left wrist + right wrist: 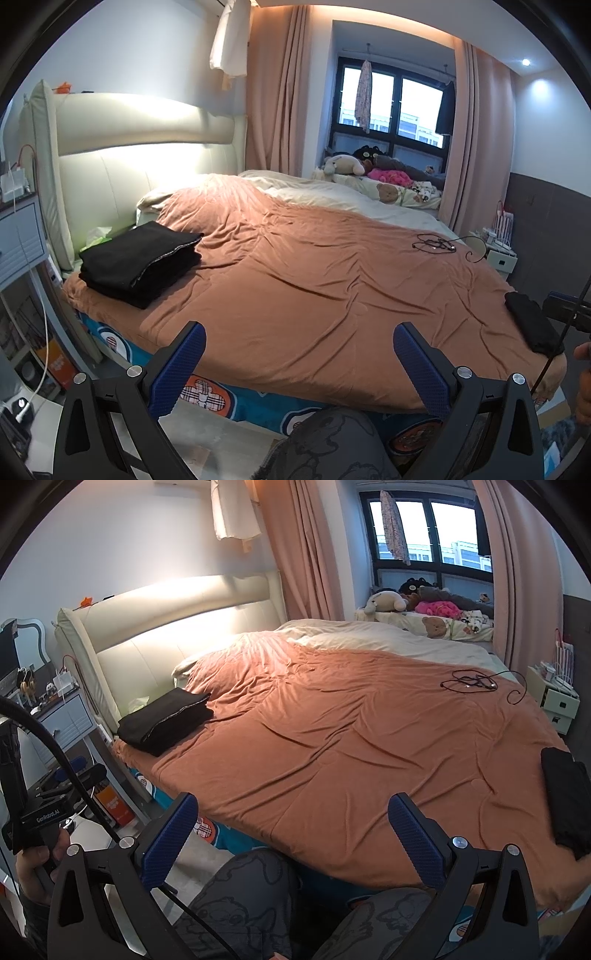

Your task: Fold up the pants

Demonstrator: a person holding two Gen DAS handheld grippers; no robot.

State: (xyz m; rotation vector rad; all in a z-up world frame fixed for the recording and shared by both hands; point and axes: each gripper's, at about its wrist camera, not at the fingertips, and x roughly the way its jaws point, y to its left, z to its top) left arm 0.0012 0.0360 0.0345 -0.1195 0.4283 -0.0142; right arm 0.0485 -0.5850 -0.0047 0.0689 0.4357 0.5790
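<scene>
A stack of folded black pants [138, 262] lies on the orange bedspread [314, 295] at the near left corner by the headboard; it also shows in the right wrist view [166, 725]. Another black garment [530, 321] lies at the bed's right edge, also in the right wrist view [567, 797]. My left gripper [299, 365] is open and empty, held off the bed's near edge. My right gripper [291, 834] is open and empty, also short of the near edge. Neither touches any cloth.
A black cable tangle [437, 243] lies on the far right of the bedspread. A cream headboard [140, 155] stands at left, a blue nightstand [70, 716] beside it. Stuffed toys [413, 602] sit by the window. My knees [240, 904] are below the grippers.
</scene>
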